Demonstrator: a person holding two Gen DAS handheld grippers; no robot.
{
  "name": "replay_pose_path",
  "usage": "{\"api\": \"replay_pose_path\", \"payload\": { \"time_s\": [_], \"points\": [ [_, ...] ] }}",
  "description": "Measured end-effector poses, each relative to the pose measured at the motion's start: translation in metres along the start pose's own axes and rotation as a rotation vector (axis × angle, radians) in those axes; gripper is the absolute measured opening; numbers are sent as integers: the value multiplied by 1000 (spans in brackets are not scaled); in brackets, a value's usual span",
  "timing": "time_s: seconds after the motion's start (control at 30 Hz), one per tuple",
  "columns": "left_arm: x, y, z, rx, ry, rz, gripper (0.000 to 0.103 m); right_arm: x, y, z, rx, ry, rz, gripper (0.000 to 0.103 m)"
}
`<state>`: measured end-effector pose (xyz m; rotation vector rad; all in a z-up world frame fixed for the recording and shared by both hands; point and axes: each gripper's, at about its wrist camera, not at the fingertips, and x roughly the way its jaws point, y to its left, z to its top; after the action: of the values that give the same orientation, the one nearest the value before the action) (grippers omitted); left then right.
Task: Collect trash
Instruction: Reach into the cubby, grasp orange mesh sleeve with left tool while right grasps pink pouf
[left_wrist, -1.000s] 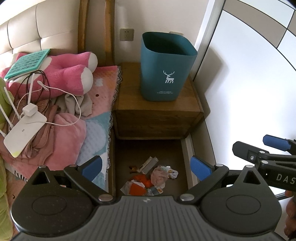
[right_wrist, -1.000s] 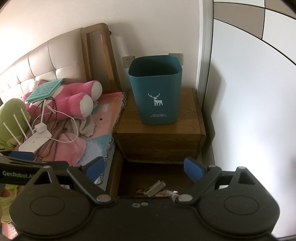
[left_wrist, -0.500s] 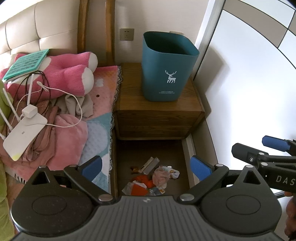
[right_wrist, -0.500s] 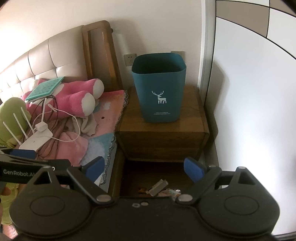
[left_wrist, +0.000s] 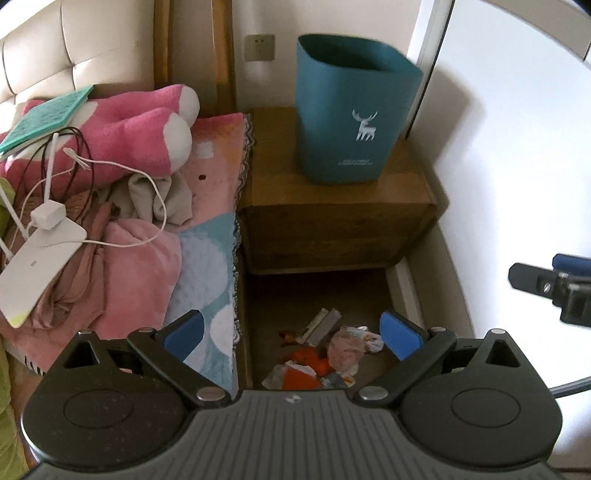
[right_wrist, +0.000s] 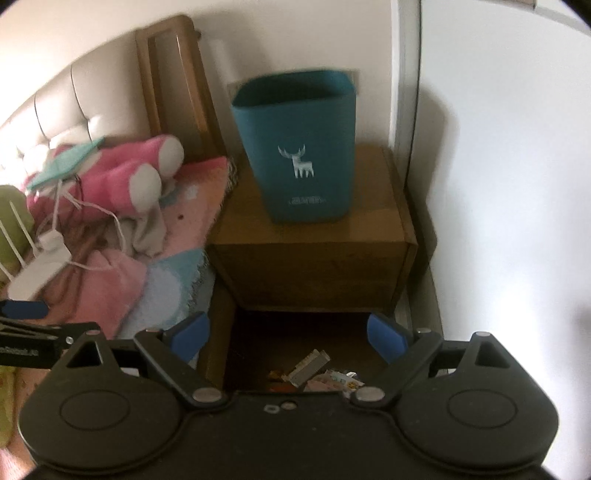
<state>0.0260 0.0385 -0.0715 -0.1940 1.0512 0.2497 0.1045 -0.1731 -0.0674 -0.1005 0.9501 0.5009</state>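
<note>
- Bin (left_wrist: 347, 118): smooth matt plastic.
- Nightstand (left_wrist: 332, 221): brown wood.
- Trash (left_wrist: 332, 354): crumpled paper.
- Plush (left_wrist: 140, 133): fuzzy pink cloth.
- Headboard (left_wrist: 74, 55): padded, slightly glossy.

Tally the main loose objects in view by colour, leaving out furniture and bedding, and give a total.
Teal: 2, the bin and the flat board on the bed.
Pink: 1, the plush toy.
White: 2, the router and its plug adapter.
Mixed colours: 1, the trash pile on the floor; its pieces overlap too much to count.
Total: 6
</note>
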Motion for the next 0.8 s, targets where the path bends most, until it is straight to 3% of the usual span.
{"api": "replay_pose_path", "payload": {
  "time_s": [0.17,0.57,0.8],
  "points": [
    [63,-12,-20,-39,11,50,102,73,-34,-14,-48,93,23,91],
    [262,-48,-98,-115,183,48,102,261,-68,-94,-180,295,49,91],
    [376,-55,-162,-36,252,56,102,362,-74,-155,-284,373,76,91]
  ]
}}
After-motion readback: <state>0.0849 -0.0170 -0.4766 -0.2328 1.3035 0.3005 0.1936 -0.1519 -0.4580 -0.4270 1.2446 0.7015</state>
